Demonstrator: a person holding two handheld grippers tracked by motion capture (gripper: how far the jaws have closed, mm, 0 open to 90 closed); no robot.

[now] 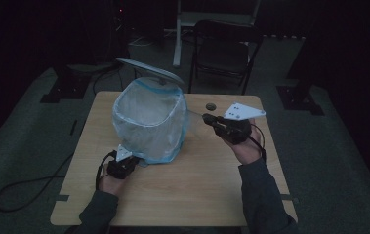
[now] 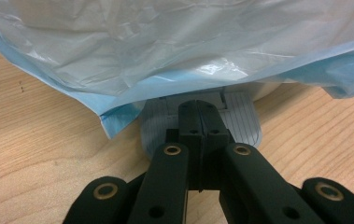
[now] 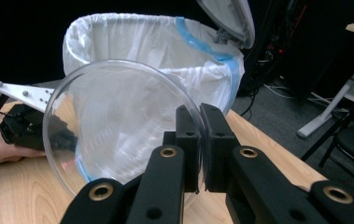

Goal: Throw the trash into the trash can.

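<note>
Right gripper [image 3: 197, 140] raised level, clamped on clear plate [image 3: 118, 126]; left gripper [image 2: 201, 122] low, jaws together on bin pedal [image 2: 244, 122]

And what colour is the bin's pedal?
Light grey, ribbed; the pedal shows best in the left gripper view, under the shut left gripper.

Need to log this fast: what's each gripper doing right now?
Left gripper: shut, jaws pressed on the bin's pedal.
Right gripper: shut on the clear plastic lid.

Both forearms reach forward — each hand-held gripper [image 1: 124, 163] [image 1: 211, 120] has jaws closed.
</note>
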